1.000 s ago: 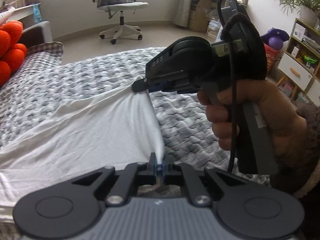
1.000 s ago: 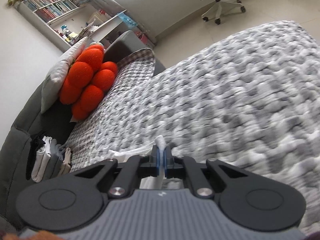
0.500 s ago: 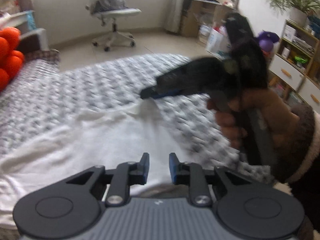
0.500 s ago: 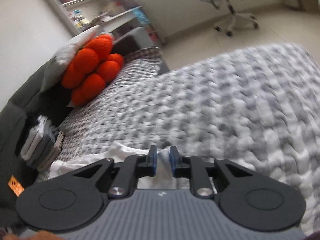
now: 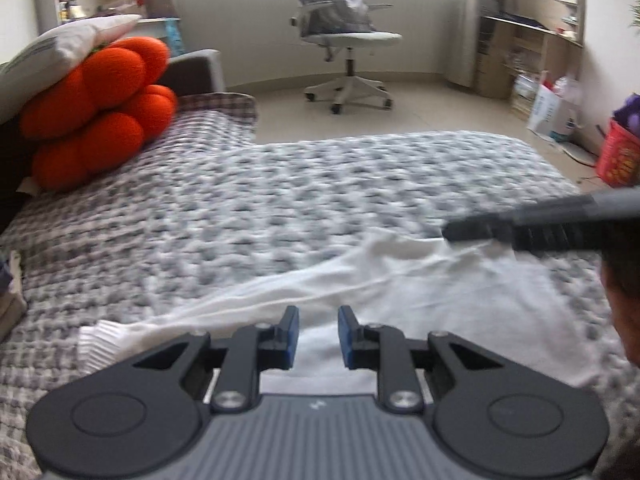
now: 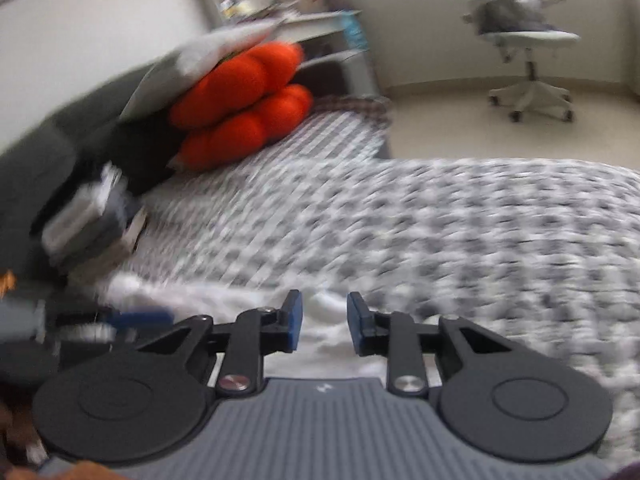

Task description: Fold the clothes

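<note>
A white long-sleeved garment (image 5: 440, 292) lies on the grey knitted bed cover (image 5: 320, 200), one sleeve with a ribbed cuff (image 5: 100, 340) stretched to the left. My left gripper (image 5: 318, 336) is open and empty just above the garment's near edge. My right gripper (image 6: 324, 322) is open and empty over the same white cloth (image 6: 320, 340). In the left wrist view the right gripper's finger (image 5: 520, 232) reaches in from the right, at the garment's far edge. The left gripper (image 6: 120, 320) shows blurred at the left of the right wrist view.
An orange plush cushion (image 5: 100, 108) and a white pillow (image 5: 60, 52) sit at the bed's head on the left. A stack of folded clothes (image 6: 88, 224) lies beside them. An office chair (image 5: 344, 40), shelves and a red basket (image 5: 620, 156) stand on the floor beyond.
Both grippers were shut on the white garment and have opened and let it go. The garment now lies flat. Both cameras have swung left towards the cushions.
</note>
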